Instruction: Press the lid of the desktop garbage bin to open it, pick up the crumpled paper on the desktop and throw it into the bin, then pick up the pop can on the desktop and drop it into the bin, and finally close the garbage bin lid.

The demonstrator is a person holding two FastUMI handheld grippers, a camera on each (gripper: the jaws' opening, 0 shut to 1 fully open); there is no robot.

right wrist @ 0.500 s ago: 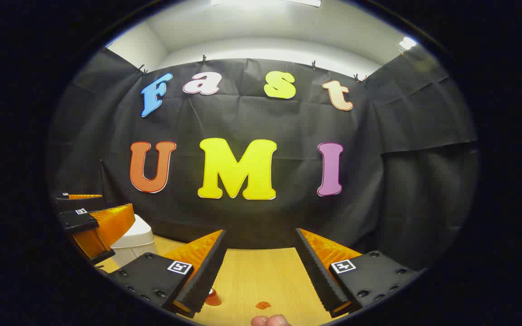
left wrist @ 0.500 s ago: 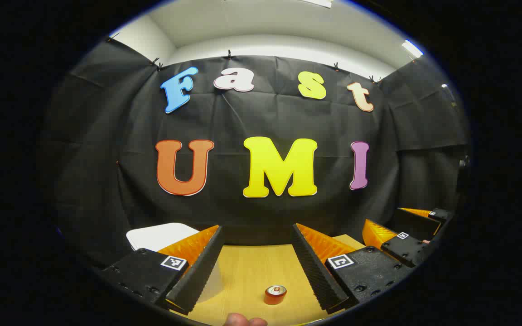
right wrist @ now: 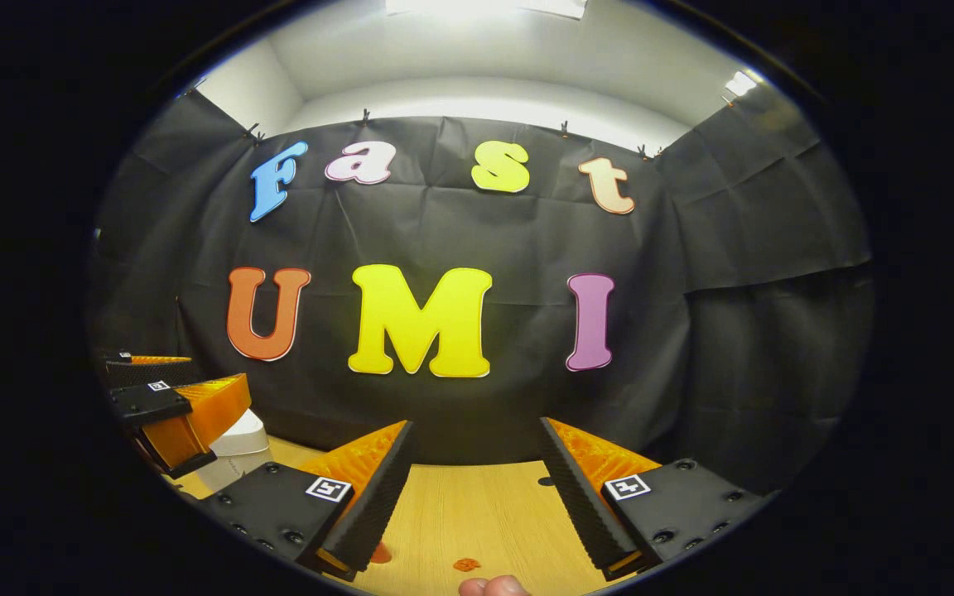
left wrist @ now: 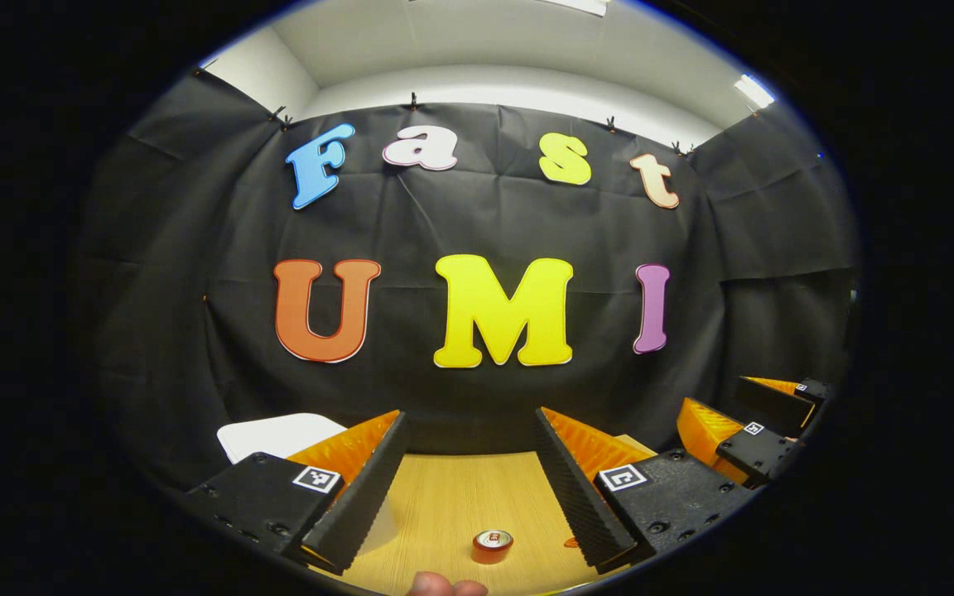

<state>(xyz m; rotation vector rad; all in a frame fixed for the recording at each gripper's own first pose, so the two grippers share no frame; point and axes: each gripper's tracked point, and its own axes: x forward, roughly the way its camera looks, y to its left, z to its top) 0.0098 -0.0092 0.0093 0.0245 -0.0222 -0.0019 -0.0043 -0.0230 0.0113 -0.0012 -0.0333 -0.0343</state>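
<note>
A red pop can point(left wrist: 492, 546) stands upright on the wooden desktop point(left wrist: 460, 497), low between the fingers of my left gripper point(left wrist: 469, 414), which is open and holds nothing. The white bin point(left wrist: 278, 433) sits at the left, partly behind that gripper's left finger, with its lid down. My right gripper point(right wrist: 475, 424) is open too and holds nothing. In the right gripper view the can point(right wrist: 379, 553) peeks out from behind the left finger, and the bin point(right wrist: 238, 443) stands at the left behind the left gripper point(right wrist: 171, 382). The right gripper point(left wrist: 742, 407) also hovers at the right of the left gripper view.
A small orange scrap point(right wrist: 466, 564) lies on the desktop point(right wrist: 477, 513) near the front edge. A person's fingertip point(left wrist: 444, 586) shows at the bottom rim. The black cloth wall closes off the desk's far side.
Both grippers have shifted slightly and stay open. In the right gripper view the wall sits lower and the can has slid further behind the left finger.
</note>
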